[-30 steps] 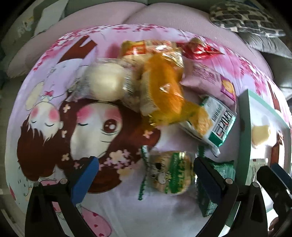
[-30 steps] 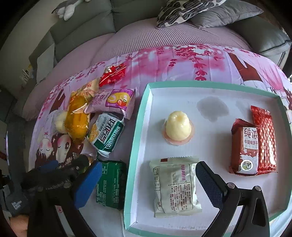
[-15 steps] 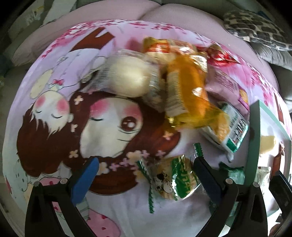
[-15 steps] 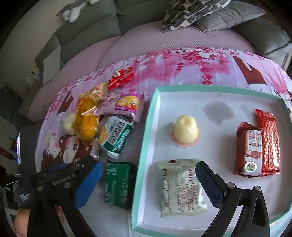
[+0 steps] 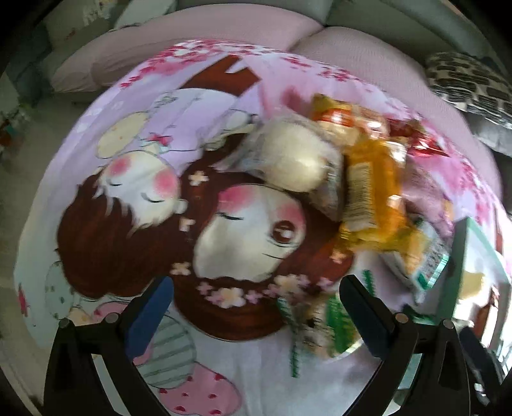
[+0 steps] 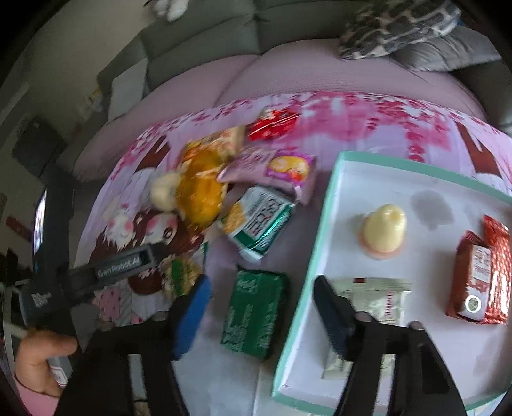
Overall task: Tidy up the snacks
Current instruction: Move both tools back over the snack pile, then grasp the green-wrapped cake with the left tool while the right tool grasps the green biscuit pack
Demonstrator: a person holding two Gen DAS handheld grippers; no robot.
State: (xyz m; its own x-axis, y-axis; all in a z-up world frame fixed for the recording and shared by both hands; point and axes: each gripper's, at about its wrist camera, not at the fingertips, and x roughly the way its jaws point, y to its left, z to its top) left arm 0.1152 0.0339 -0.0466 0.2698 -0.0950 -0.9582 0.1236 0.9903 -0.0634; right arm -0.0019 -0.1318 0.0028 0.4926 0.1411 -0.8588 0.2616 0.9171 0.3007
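The snacks lie in two groups on a surface covered by a pink cartoon cloth (image 5: 224, 243). A loose pile sits on the cloth: an orange packet (image 6: 200, 196), a round pale bun in clear wrap (image 5: 294, 163), a purple packet (image 6: 275, 166), a red foil packet (image 6: 272, 124), and a white-and-green packet (image 6: 259, 220) at about 5 o'clock from the orange one. A small green-and-yellow packet (image 5: 323, 323) lies apart from the pile, close to the left gripper (image 5: 256, 316); in the left wrist view it is blurred and sits just inside the right finger, at about 4 o'clock in the picture. A dark green packet (image 6: 254, 316) lies flat on the cloth between this small packet and the tray (image 6: 307, 288).

The tray, white with a mint rim, stands at 3 o'clock from the pile. It holds a pale yellow jelly cup (image 6: 384, 230), a red packet (image 6: 480, 275) near the right edge, and a white packet (image 6: 374, 300) partly hidden behind the right gripper's finger.

The left gripper's jaws are spread wide and hold nothing. The right gripper (image 6: 262, 320) hovers above the dark green packet and the tray's rim, its jaws also spread and holding nothing. Behind the surface there is a sofa (image 6: 288, 73) with a patterned pillow (image 6: 400, 25).
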